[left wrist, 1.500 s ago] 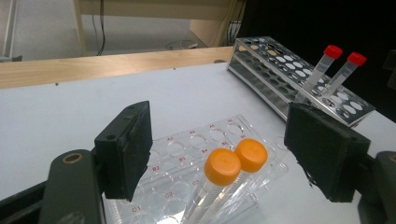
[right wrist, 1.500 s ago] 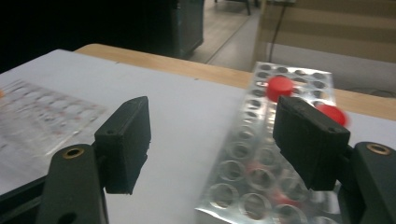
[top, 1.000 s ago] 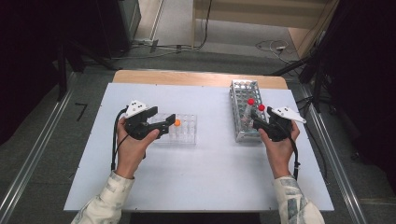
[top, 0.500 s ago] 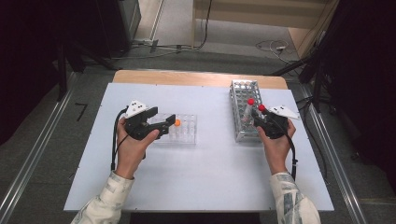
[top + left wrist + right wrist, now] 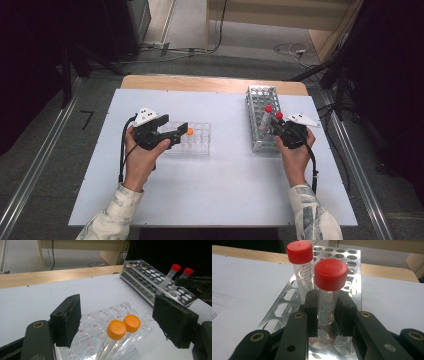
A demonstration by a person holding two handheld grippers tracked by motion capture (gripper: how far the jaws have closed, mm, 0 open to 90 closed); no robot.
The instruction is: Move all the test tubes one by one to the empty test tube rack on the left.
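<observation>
My right gripper [image 5: 325, 312] has just closed and now pinches the near red-capped tube [image 5: 327, 290] standing in the metal rack [image 5: 287, 307]. My left gripper [image 5: 120, 325] is spread wide around two orange-capped tubes [image 5: 116, 329]. If I pull crooked, the tube could catch the rack and tip it.

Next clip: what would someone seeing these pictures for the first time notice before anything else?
Probably the red-capped tube, gripped below its cap by the right tongs, whose jaws have just been closing on it, over the metal rack at the table's right. A second red-capped tube stands behind it. At left, two orange-capped tubes sit in a clear plastic rack between the open left tongs.
</observation>
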